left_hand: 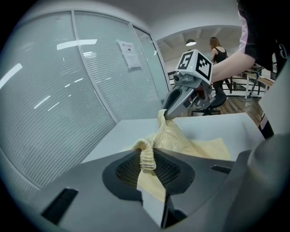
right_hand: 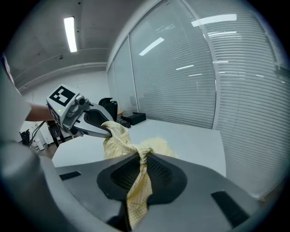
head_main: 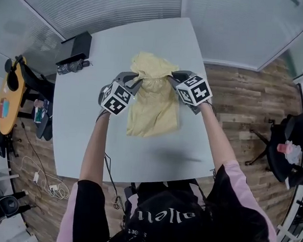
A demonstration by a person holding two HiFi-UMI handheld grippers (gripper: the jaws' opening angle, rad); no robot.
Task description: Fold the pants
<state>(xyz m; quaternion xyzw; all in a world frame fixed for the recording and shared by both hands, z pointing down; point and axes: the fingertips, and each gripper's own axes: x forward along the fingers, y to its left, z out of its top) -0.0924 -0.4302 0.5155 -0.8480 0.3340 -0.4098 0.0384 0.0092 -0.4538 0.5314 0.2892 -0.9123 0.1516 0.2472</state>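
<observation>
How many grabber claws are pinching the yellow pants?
2. The left gripper pinches the pale yellow cloth pants at the left side of the lifted edge; the right gripper pinches the right side. Neither is hidden.

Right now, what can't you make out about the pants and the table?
- Head view: how the legs of the pants lie, hidden under the top cloth.
- Head view: the dark thing beside the black box, too small to name.
- Left gripper view: print on the sheet on the glass, blurred.
- Head view: part of the near edge of the table, behind the person.
</observation>
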